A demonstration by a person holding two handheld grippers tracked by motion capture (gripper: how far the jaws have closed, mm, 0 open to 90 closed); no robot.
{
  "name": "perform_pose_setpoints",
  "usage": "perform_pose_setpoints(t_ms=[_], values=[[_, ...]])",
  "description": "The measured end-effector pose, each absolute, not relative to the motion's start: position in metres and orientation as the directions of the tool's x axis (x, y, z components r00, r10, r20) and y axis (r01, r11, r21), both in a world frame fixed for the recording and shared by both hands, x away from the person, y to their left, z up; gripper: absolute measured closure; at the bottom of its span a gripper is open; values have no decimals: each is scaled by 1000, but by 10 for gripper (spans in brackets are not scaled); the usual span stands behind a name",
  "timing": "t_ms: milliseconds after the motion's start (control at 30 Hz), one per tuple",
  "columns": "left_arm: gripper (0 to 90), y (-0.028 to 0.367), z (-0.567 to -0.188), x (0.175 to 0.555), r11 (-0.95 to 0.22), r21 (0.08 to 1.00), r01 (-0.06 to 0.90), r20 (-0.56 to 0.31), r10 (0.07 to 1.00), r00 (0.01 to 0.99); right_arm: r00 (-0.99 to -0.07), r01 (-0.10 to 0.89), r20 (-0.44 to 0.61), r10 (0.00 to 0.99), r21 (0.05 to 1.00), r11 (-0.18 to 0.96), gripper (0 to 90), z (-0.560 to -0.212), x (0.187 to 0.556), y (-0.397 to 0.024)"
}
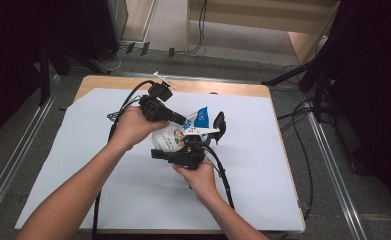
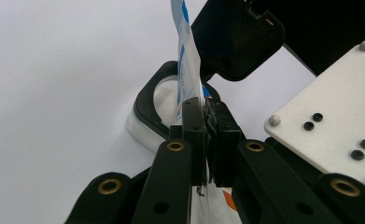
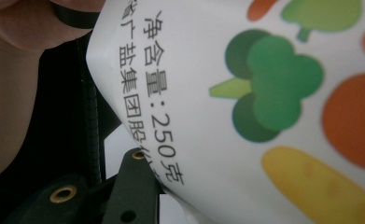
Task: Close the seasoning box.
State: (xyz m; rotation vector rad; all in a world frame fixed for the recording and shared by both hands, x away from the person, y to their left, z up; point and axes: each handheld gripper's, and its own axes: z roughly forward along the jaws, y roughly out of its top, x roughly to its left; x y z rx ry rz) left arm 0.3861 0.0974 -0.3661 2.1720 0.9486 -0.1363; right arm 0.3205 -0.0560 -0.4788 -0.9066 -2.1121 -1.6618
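1. Nearest the high camera are the person's 2 forearms, coming in from the bottom edge and meeting over the middle of the worktop (image 1: 58,190), which is covered by a white sheet

2. The right tongs (image 1: 169,156) are held in the lower hand, pointing left under a white salt pouch (image 1: 173,137); in the right gripper view the pouch (image 3: 264,116) sits right against the lens, printed with black Chinese characters, "250" and pictures of broccoli, a carrot and other vegetables

3. Only 1 black jaw shows in that view, lying against the pouch's lower edge; the other is hidden behind the pouch, so I cannot tell whether these tongs actually clamp it

4. The left tongs (image 1: 180,120) are held in the upper hand, pointing right; in the left gripper view the left tongs (image 2: 207,135) are closed tight on the thin blue-and-white top edge of the pouch (image 2: 187,70), which rises straight up between the pads

5. The pouch is off the sheet, held in the air between the 2 hands near the worktop's centre

6. Just right of the pouch stands a black container with an open flip lid (image 1: 219,125); in the left gripper view its lid (image 2: 238,39) hangs open above a clear body with a black rim (image 2: 147,100), just behind the pouch
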Motion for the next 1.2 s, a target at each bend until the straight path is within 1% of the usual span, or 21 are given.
perform_pose_setpoints(t_ms=[533, 1200], values=[[882, 107, -362, 381, -427, 613, 664, -361, 596, 717, -770, 624, 574, 279, 768, 144, 703, -474, 320, -49], [882, 98, -365, 382, -426, 614, 664, -361, 597, 717, -767, 628, 583, 268, 768, 127, 705, -473, 322, -51]])
